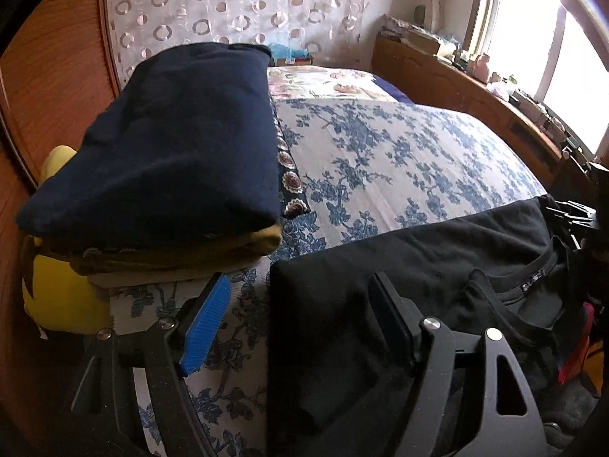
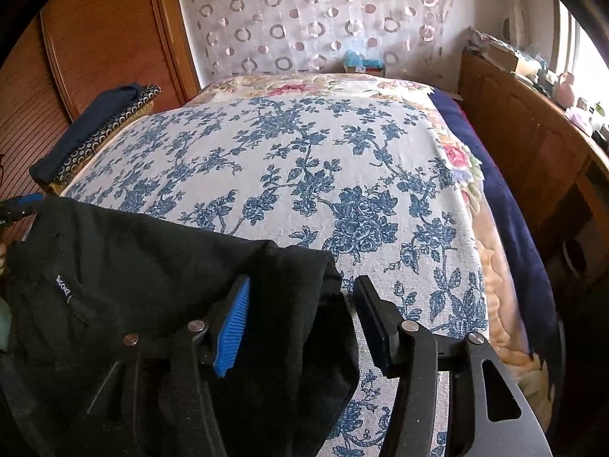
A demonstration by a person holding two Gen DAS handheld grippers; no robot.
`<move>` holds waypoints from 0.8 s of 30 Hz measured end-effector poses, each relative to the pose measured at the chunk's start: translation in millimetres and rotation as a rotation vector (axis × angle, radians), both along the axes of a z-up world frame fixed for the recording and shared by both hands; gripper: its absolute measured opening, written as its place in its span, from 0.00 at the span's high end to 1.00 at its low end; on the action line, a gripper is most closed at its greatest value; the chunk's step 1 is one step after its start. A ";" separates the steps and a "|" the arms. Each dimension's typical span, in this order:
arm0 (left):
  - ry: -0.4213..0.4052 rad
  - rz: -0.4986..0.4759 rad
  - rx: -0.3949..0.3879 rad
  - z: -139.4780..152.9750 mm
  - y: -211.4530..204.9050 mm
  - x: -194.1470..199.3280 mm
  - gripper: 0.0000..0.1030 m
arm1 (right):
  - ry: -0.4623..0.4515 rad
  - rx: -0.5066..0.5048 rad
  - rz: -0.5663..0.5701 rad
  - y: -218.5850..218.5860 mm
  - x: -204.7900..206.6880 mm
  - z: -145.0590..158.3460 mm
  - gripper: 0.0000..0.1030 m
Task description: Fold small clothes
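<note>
Across the bed's near edge the black T-shirt [image 2: 160, 262] stretches crosswise between left tool [image 1: 300, 320] and right tool [image 2: 300, 323], each gaping around an end, gripping nothing.

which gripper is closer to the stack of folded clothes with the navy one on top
Left. The left gripper sits just below the folded stack, its blue pad near the stack's bottom edge. The right gripper is at the black garment's far corner, the stack far off left.

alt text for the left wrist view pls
A black garment lies spread on a blue floral bedspread, with the open left gripper straddling its near left edge. To the left stands a stack of folded clothes topped by a navy piece; a wooden wardrobe stands behind.
</note>
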State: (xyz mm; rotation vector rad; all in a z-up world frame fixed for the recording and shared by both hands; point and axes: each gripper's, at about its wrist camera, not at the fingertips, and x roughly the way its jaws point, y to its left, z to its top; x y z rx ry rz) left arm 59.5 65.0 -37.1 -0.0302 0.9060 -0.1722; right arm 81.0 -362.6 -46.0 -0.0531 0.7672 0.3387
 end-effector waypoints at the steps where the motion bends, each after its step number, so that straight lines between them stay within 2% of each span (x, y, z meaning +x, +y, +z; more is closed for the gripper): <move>1: 0.006 0.002 0.002 -1.7 -0.1 1.3 0.26 | 0.000 -0.001 0.001 0.7 2.6 -2.7 0.43; 11: 0.037 0.004 -0.002 -15.0 1.4 8.6 0.27 | -0.002 -0.044 0.014 10.8 7.1 -6.8 0.37; 24: 0.003 -0.001 0.029 -18.9 -3.6 6.2 0.28 | -0.001 -0.048 0.019 12.8 8.5 -8.0 0.34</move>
